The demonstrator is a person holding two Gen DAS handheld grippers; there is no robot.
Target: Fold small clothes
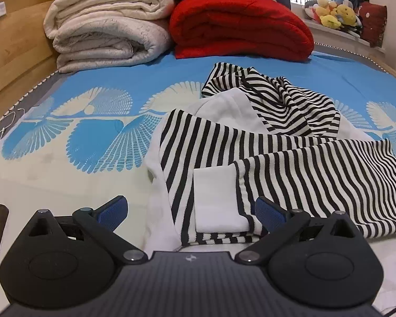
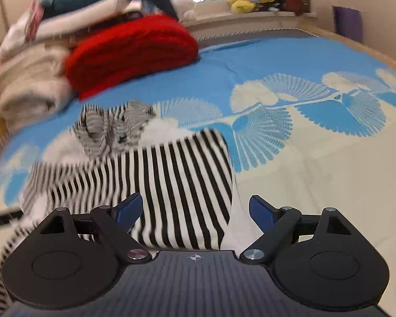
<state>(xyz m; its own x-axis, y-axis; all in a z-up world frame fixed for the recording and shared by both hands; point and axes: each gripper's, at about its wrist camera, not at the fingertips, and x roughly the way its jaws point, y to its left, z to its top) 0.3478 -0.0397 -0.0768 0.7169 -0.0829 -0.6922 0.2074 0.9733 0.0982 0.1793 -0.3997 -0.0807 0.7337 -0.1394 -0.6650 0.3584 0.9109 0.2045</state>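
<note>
A black-and-white striped garment [image 1: 290,158] with white panels lies crumpled on the bed, its white cuff [image 1: 216,198] nearest the camera. My left gripper [image 1: 191,212] is open, its blue pads either side of the cuff, low over the cloth. In the right wrist view the same striped garment [image 2: 177,179] lies flat in front, its far part bunched up and blurred. My right gripper [image 2: 195,211] is open, the left pad over the striped cloth, the right pad over bare bedding.
The bed cover [image 1: 92,137] is blue and cream with fan patterns. Folded cream blankets [image 1: 105,26] and a red blanket [image 1: 237,26] are stacked at the head. A wooden headboard [image 1: 13,39] is left. Plush toys [image 1: 335,13] sit on the sill.
</note>
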